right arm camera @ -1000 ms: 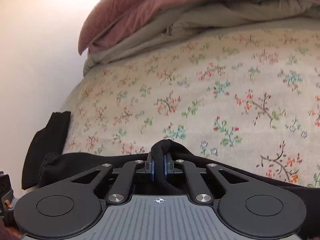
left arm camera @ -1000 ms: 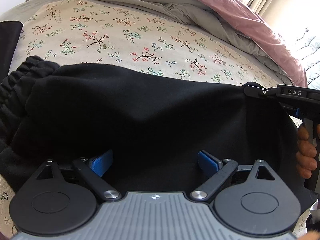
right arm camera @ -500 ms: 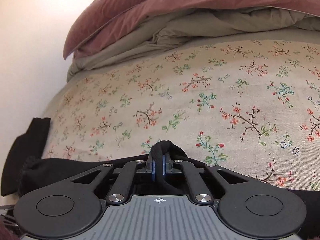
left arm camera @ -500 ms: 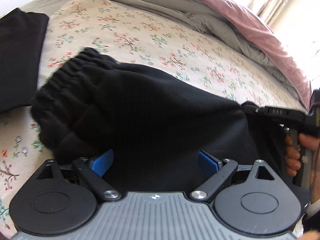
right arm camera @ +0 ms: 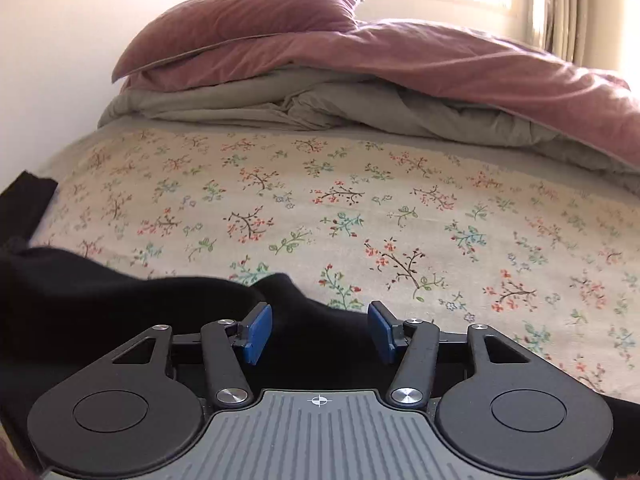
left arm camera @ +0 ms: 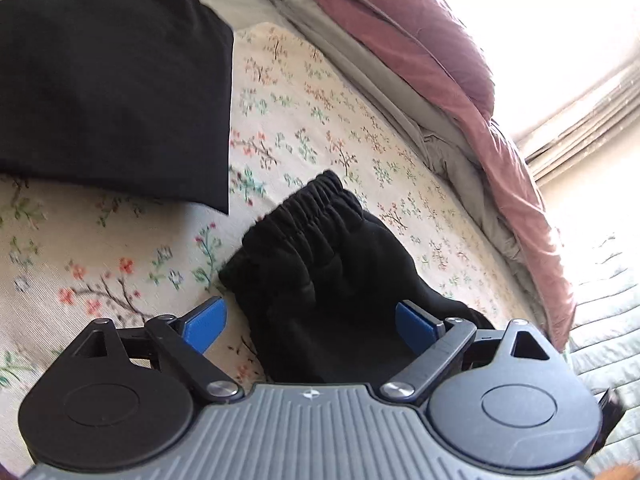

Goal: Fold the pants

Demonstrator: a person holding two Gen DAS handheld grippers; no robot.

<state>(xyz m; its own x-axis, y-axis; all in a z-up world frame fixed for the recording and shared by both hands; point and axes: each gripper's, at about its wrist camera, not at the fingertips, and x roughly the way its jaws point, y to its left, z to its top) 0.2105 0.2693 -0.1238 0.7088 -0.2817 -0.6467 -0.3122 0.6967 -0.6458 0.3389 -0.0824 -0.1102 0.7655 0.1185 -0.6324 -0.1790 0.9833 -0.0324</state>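
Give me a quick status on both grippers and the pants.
Left gripper open, right gripper open, neither gripping. Black pants bunched on the floral sheet. Folded black garment lies beside them, apart.

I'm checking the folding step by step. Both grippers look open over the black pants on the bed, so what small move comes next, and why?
Probably close the left gripper on the pants near the elastic waistband. Both it and the right gripper stand open, gripping nothing, and the pants lie bunched on the floral sheet.

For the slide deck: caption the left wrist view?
Open left claw over black pants on floral bedsheet.
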